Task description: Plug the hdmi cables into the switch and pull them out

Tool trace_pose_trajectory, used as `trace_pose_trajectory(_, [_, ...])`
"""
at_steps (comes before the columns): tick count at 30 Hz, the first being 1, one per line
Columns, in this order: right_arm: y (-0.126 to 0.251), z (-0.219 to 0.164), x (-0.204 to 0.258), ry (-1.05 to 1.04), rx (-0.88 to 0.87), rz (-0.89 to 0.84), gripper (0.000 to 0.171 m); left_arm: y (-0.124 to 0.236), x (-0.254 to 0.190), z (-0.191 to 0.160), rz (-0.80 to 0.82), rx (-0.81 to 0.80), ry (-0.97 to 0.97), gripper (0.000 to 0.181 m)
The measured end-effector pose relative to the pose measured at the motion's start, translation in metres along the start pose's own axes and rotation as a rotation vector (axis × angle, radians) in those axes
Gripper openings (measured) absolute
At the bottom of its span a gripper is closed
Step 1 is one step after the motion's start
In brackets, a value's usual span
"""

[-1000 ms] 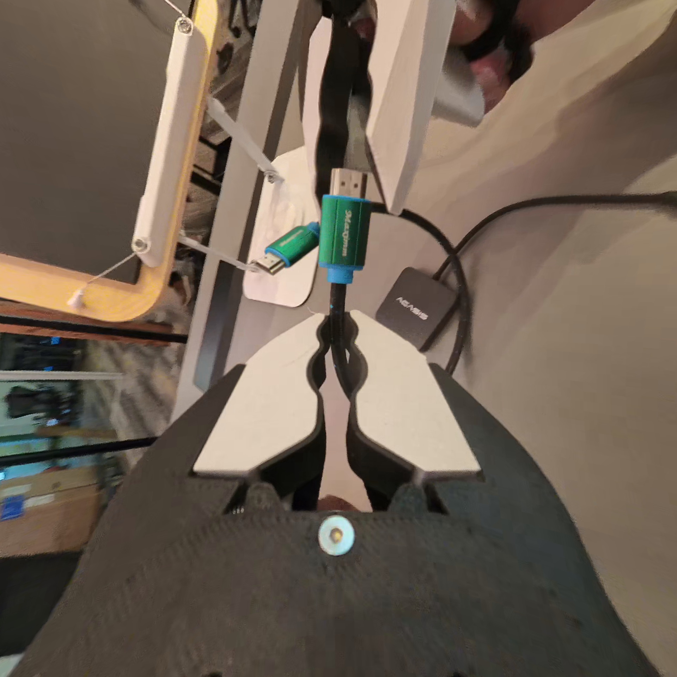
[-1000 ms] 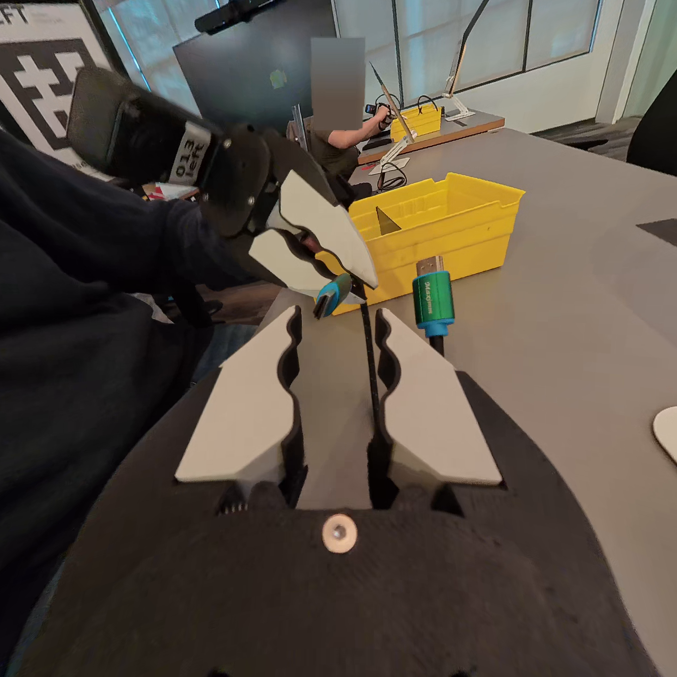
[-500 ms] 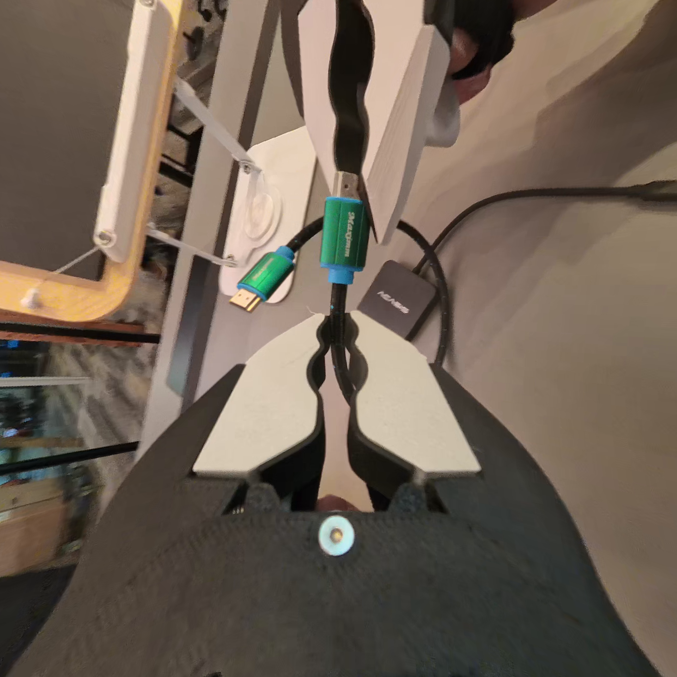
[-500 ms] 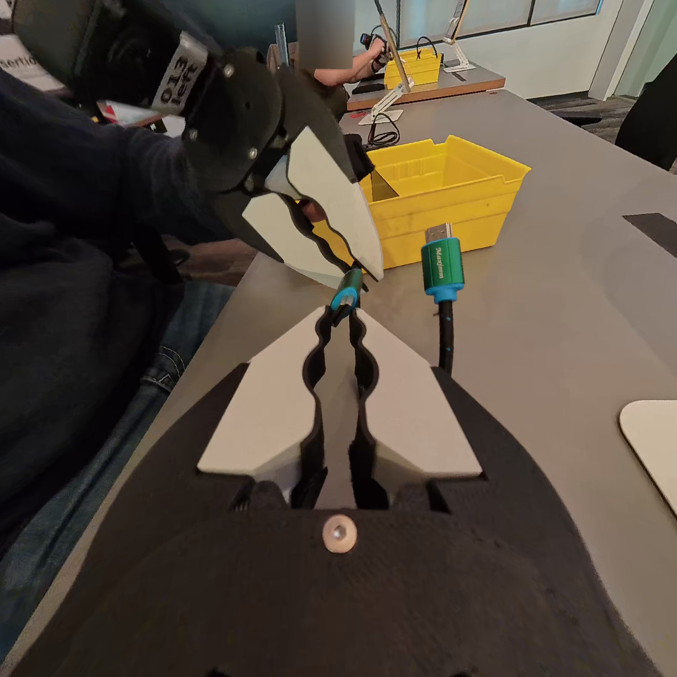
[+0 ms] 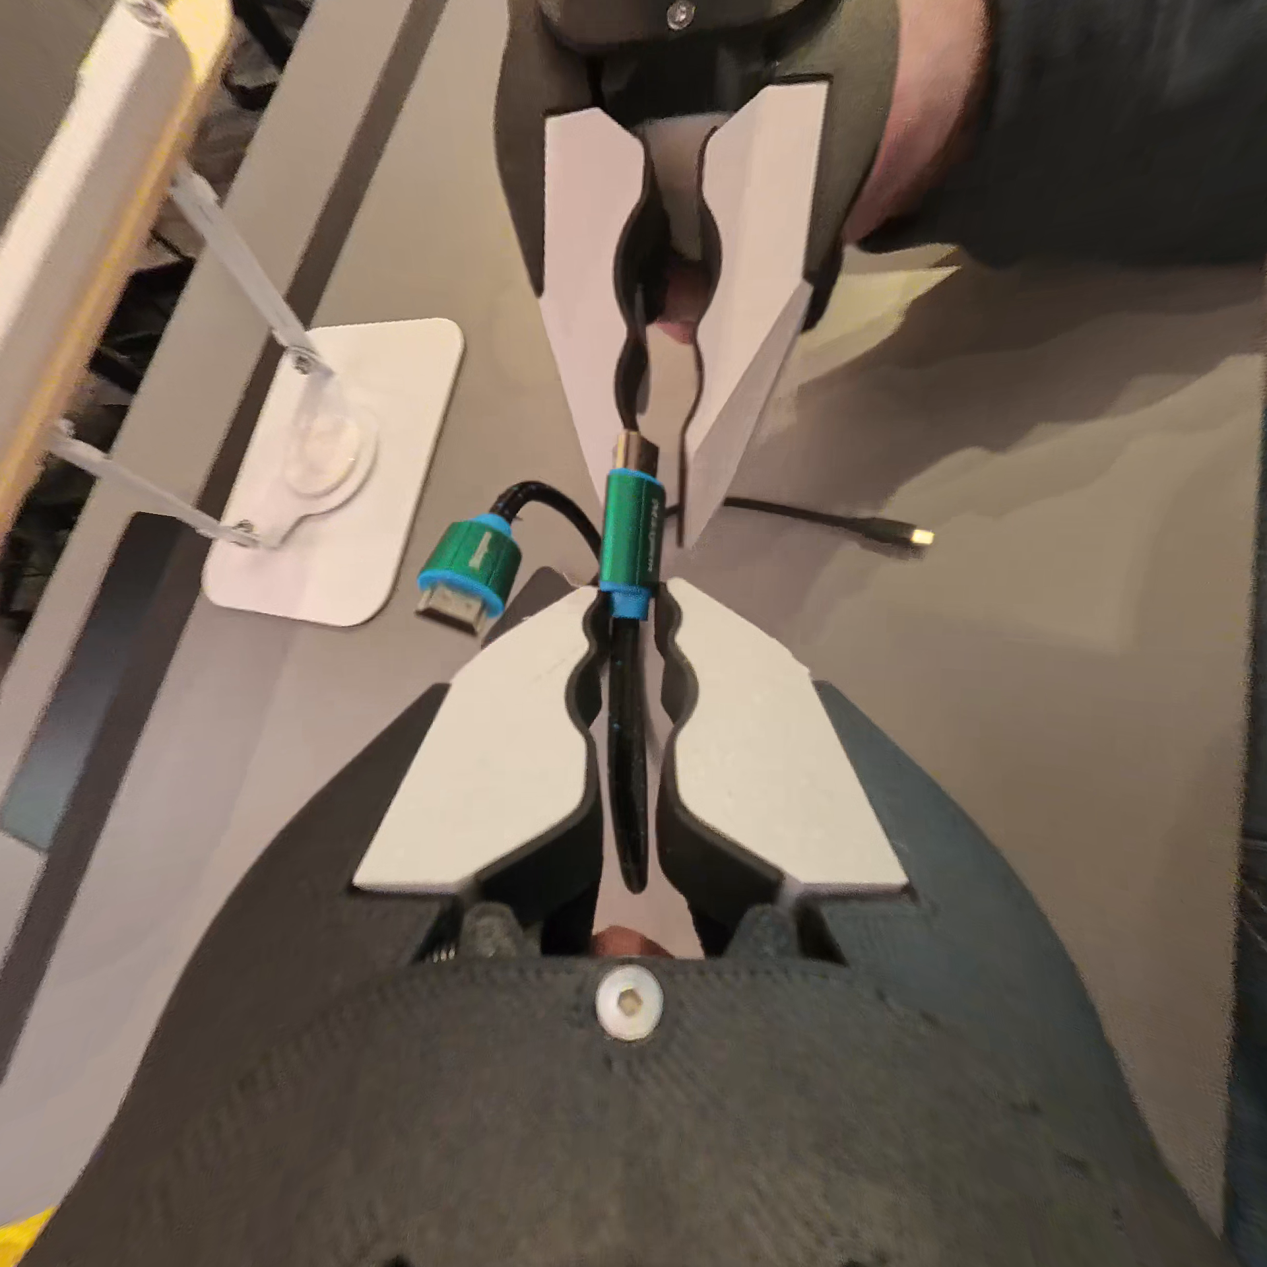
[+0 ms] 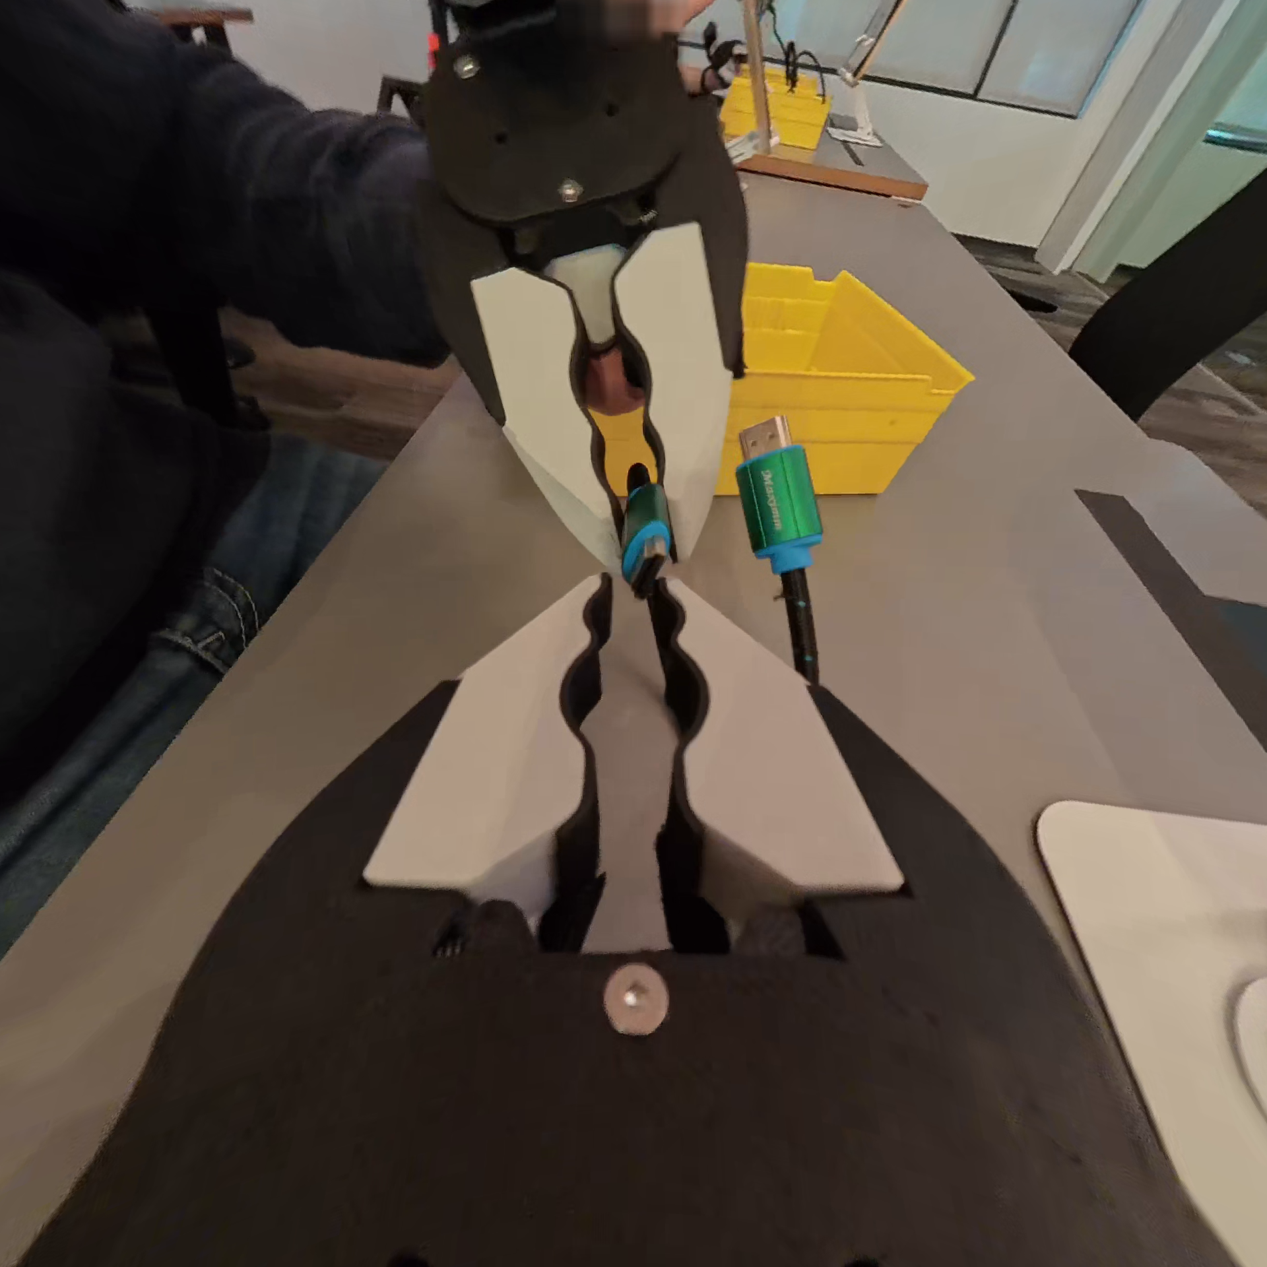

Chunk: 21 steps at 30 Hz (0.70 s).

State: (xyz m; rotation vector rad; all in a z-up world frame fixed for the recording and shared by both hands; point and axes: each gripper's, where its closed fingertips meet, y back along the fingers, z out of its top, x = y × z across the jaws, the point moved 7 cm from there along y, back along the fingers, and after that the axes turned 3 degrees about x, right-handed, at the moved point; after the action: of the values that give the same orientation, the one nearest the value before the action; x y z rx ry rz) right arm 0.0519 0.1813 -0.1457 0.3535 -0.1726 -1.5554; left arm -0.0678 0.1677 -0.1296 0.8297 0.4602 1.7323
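My left gripper [image 5: 629, 593] is shut on a black HDMI cable [image 5: 627, 754]. The cable's green plug [image 5: 631, 528] with a blue collar sticks out past the fingertips. My right gripper [image 6: 636, 583] faces it tip to tip, with its jaws a narrow gap apart. The plug's metal tip [image 6: 644, 572] sits between those jaws, with a gap showing beside it. A second green plug [image 6: 778, 497] stands in the air just right of my right gripper; it also shows in the left wrist view [image 5: 469, 565]. Its cable runs behind the right finger. The switch is hidden.
The grey table [image 5: 994, 720] lies below both grippers. A yellow bin [image 6: 843, 425] stands behind the left gripper [image 6: 643, 548]. A white stand base [image 5: 356, 466] is at the left, with a thin black cable and its small connector [image 5: 915, 535] at the right. A person's legs [image 6: 206, 603] are at the table edge. Less than 4 cm separates the two grippers' tips.
The two grippers have swung to face each other head on. The right jaws narrowed from wide open. The plug now reaches between them, and its collar sits back at the left fingertips.
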Motion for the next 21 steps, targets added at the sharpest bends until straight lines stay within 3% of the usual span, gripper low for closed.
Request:
trace_pose_trajectory(1, [0.002,0.0,-0.003,-0.035,-0.013,-0.006,0.017,0.002,0.002,0.001,0.041,0.005,-0.016,0.012])
trace_pose_trajectory(6, [0.004,-0.002,-0.011,-0.217,-0.091,0.073,0.035,0.005,0.009,0.003,0.289,0.075,-0.137,0.012])
trace_pose_trajectory(11, [0.003,0.002,-0.014,-0.322,-0.182,0.124,0.042,0.0,0.003,0.005,0.433,0.167,-0.291,0.012])
trace_pose_trajectory(21, [-0.004,-0.01,-0.024,-0.58,-0.242,0.217,0.038,-0.016,-0.008,0.003,0.706,0.306,-0.616,0.012])
